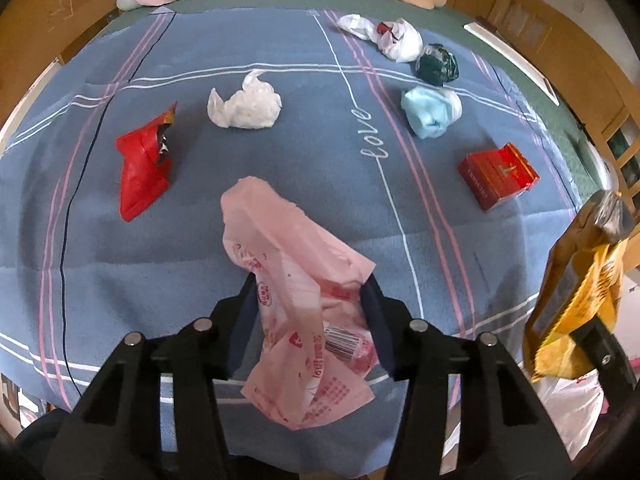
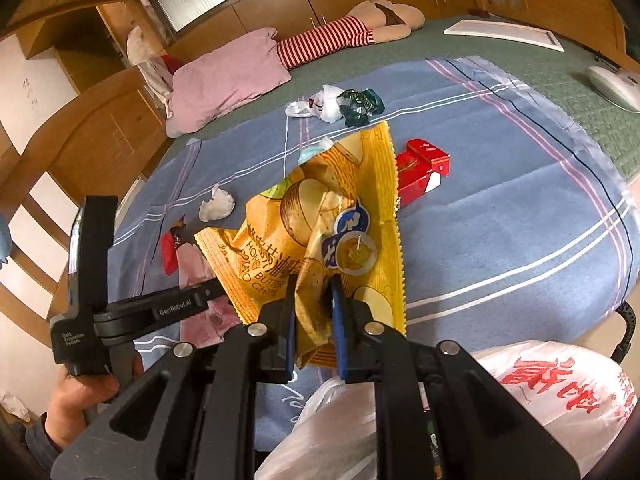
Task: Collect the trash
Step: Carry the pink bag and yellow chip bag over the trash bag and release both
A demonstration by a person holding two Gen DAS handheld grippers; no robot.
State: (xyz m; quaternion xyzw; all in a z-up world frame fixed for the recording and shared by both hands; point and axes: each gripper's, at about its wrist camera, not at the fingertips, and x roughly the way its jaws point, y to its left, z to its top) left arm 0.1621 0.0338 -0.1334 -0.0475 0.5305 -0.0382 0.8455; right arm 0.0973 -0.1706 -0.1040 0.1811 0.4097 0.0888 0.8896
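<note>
A: Left to right in the left wrist view?
B: Red wrapper (image 1: 145, 168) at left, white tissue (image 1: 244, 105) above centre, pink wrapper (image 1: 298, 292) low centre between the left gripper (image 1: 310, 300) jaws, half apart, pads at its edges; I cannot tell if they press.
A: Further right?
B: Red box (image 1: 498, 176), then the yellow chip bag (image 2: 324, 232) clamped in the right gripper (image 2: 313, 300), above a white plastic bag (image 2: 540, 392) at lower right.
</note>
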